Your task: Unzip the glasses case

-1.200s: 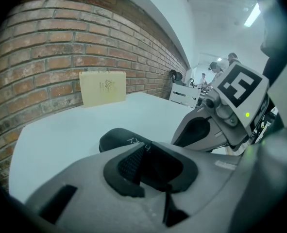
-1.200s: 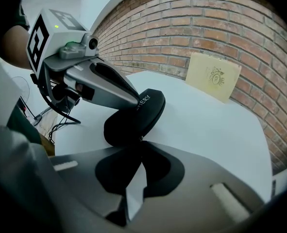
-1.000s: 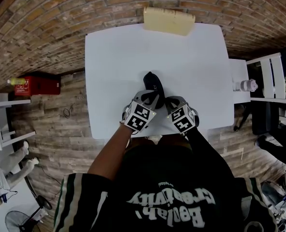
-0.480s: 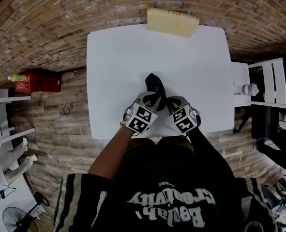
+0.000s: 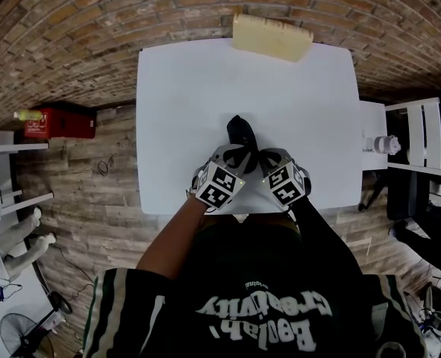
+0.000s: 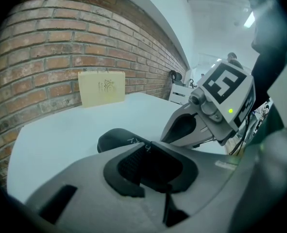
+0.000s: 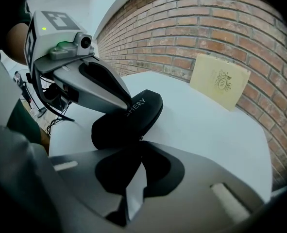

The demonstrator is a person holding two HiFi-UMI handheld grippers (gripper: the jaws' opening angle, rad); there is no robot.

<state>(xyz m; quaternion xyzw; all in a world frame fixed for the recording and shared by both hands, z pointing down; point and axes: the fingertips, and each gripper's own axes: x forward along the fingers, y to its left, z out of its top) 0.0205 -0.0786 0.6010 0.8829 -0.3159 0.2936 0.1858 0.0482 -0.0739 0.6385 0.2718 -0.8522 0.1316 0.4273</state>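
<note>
A black glasses case lies on the white table, its long side running away from me. My left gripper is shut on the case's near end, and the case shows between its jaws in the left gripper view. My right gripper sits beside it, shut at the same end. In the right gripper view its jaws meet on a small metal zipper pull at the edge of the case. The left gripper presses on the case from the left.
A tan box leans on the brick wall at the table's far edge. A white side table with a bottle and a white chair stand to the right. A red box lies on the floor to the left.
Both grippers stay at the case's near end. Only the head view has shifted a little, so the table sits slightly further right and lower in the picture.
</note>
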